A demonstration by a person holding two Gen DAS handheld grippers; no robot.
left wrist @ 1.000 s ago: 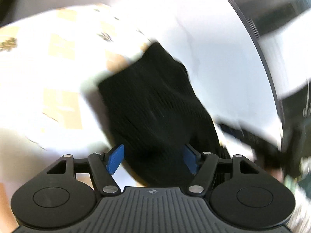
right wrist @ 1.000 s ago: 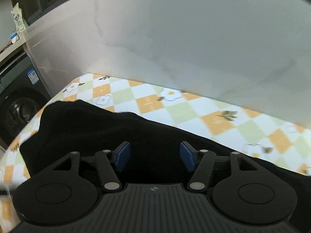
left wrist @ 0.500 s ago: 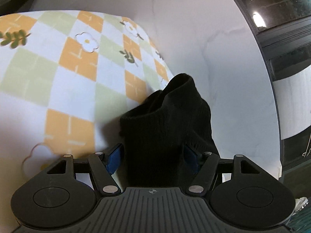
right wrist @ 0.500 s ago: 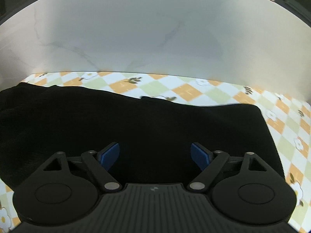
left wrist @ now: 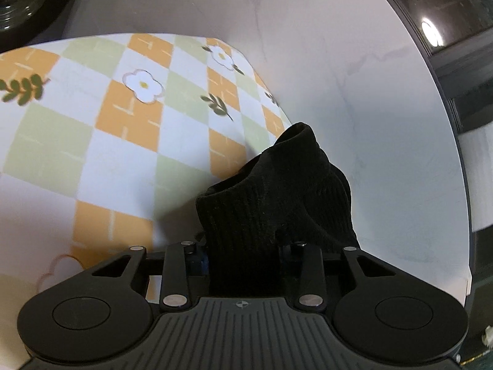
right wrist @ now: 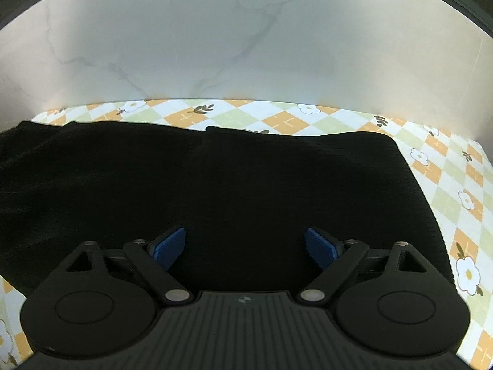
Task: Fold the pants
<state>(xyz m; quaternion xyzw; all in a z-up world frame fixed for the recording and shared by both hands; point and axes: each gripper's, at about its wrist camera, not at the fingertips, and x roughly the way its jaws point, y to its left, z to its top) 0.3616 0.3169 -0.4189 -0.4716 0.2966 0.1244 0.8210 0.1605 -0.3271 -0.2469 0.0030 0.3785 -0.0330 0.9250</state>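
A: Black pants [right wrist: 215, 191], spread flat across a checked tablecloth [right wrist: 443, 185] with flowers and leaf sprigs. Long axis running left to right in the right wrist view, against a pale marbled wall [right wrist: 246, 46].

B: And the right gripper [right wrist: 246, 246]?

A: Hovering above the near edge of the cloth, blue pads [right wrist: 171, 243] spread wide, grasping nothing. Fabric directly ahead of and beneath the fingers.

B: The left gripper [left wrist: 243, 256]?

A: Clenched on a bunched, ribbed end of the pants, lifted clear of the tablecloth, fabric rising straight up from between the fingers. Left pad just visible, right one hidden by cloth.

B: Nearer hand for the fold?

A: Judged: left, already holding one end; probably to be carried along the long axis over the flat part.

B: Any brands or writing?

A: None legible anywhere.
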